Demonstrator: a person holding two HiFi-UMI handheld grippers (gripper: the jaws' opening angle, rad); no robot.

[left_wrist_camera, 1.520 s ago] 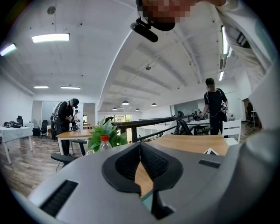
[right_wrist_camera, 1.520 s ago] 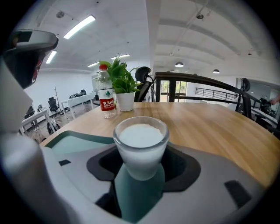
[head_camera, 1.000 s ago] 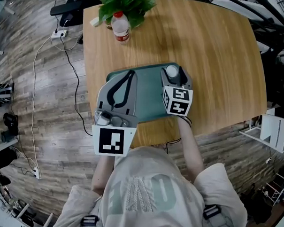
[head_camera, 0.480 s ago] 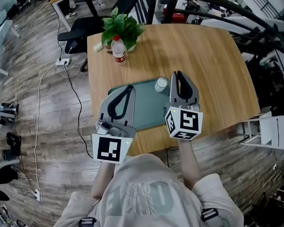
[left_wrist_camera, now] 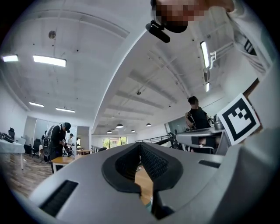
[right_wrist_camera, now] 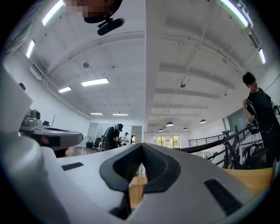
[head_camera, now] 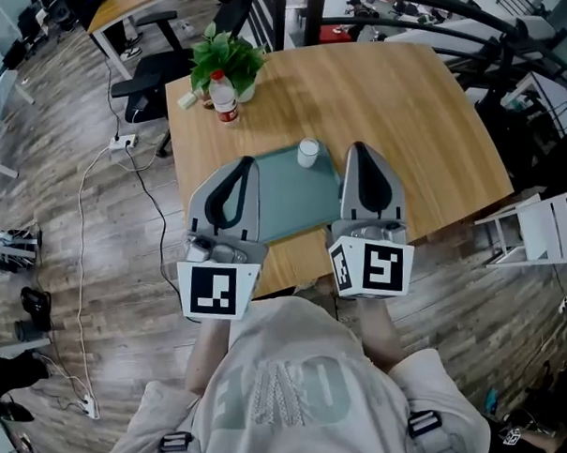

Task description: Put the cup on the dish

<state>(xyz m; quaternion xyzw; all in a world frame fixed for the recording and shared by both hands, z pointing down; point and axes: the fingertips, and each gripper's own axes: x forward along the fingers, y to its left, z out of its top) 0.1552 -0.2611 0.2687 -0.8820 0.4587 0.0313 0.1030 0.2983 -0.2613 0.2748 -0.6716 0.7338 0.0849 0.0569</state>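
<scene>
Just beyond the tips of both tongs, roughly between them: white cup [head_camera: 307, 152], upright on the far edge of the green dish [head_camera: 284, 202]. Looks set down already, so probably little left to do beyond drawing clear. Left tongs [head_camera: 246, 162] clenched on nothing, tips pressed together, held over the dish's left part. Right tongs [head_camera: 358, 148] likewise clenched and empty, by the dish's right edge, near the cup but apart from it. Main hazard, as a judgement: standing so close to the rim, with the right tongs' tip just to one side. Could be knocked by any sideways swing or forward drift of either tongs, then tipped over the edge onto the wooden desk [head_camera: 419, 112]. Likely light and easy to topple, since nothing braces it. Could also be jolted by dragging the dish while pulling away. Farther ahead of the left tongs, well apart from everything: bottle [head_camera: 223, 97] and potted plant [head_camera: 227, 56], unlikely to matter.
</scene>
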